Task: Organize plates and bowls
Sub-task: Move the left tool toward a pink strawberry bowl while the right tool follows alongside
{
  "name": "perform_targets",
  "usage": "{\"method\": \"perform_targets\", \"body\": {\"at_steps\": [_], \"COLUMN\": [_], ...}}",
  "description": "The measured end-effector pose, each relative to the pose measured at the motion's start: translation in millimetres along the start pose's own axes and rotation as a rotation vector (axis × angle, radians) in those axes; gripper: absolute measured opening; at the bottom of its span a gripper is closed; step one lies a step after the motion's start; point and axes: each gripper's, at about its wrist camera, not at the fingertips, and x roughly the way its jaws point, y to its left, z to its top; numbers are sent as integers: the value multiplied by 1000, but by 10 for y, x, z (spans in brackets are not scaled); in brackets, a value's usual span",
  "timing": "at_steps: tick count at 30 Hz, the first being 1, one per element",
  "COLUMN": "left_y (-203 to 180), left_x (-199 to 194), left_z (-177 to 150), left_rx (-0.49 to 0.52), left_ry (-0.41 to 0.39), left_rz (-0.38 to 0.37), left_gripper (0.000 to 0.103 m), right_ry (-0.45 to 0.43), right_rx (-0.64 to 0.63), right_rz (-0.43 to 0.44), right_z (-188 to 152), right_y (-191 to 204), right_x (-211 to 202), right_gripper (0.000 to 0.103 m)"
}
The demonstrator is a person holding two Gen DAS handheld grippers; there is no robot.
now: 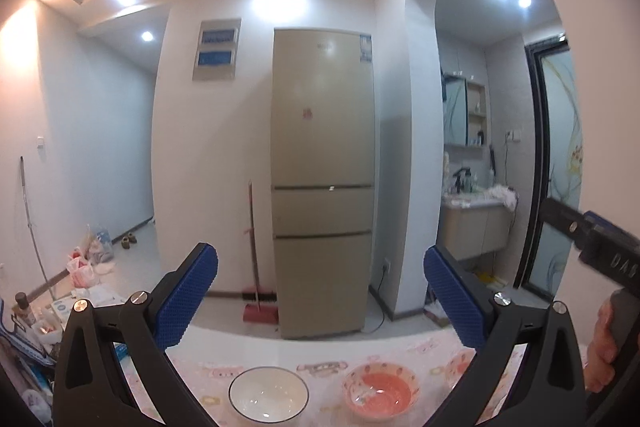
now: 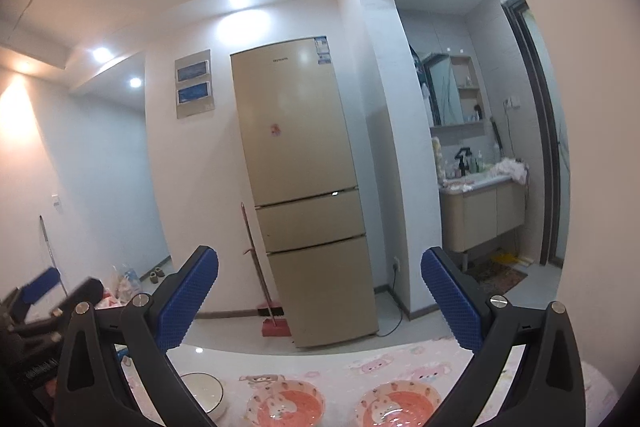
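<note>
On the tabletop, near edge, left to right:
White bowl [image 1: 268,393]: upright, mouth up, dark rim line; round, so no long axis; leftmost, sitting on the pink patterned tablecloth [image 1: 320,359].
Pink bowl, middle [image 2: 285,404]: upright, mouth up, coral inside; just right of the white bowl, apart from it.
Pink bowl, right [image 2: 401,405]: upright, mouth up; near its twin, not touching.
Left gripper [image 1: 320,303]: above the table, blue pads spread wide, nothing between them, pointing toward the fridge [image 1: 322,183].
Right gripper [image 2: 319,303]: likewise spread wide and empty, above the two pink bowls.
Background: broom [image 1: 256,267] leaning left of the fridge; washbasin cabinet [image 2: 482,215] at right.
</note>
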Motion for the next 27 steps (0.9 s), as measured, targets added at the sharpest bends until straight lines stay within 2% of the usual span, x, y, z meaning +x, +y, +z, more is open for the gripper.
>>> {"method": "perform_targets", "body": {"at_steps": [5, 7, 9, 13, 19, 22, 23, 24, 27], "left_y": [-123, -171, -184, -129, -147, -194, -215, -219, -237], "left_x": [401, 551, 698, 993, 1312, 1439, 1480, 1519, 1611], "left_z": [-247, -347, -447, -666, -999, -1175, -1231, -1285, -1395], "left_rx": [11, 21, 7, -76, -78, -84, -87, -90, -99], "left_ry": [150, 204, 259, 387, 546, 628, 657, 686, 736], "left_rz": [-22, -20, -29, -82, -86, -99, -106, -113, -119], "left_gripper": [102, 95, 85, 85, 71, 66, 60, 53, 50], "right_ry": [121, 172, 214, 304, 483, 589, 628, 646, 674], "right_rx": [24, 19, 22, 18, -8, 1, 4, 3, -14], "right_rz": [21, 11, 12, 24, 53, 42, 40, 41, 22], "right_z": [-190, -292, -389, -619, -1069, -1329, -1422, -1478, -1612], "right_y": [-74, -99, -123, -110, -41, -52, -56, -56, -74], "right_x": [417, 586, 719, 938, 1348, 1562, 1635, 1675, 1786], "right_gripper": [103, 103, 97, 91, 84, 71, 69, 68, 68]}}
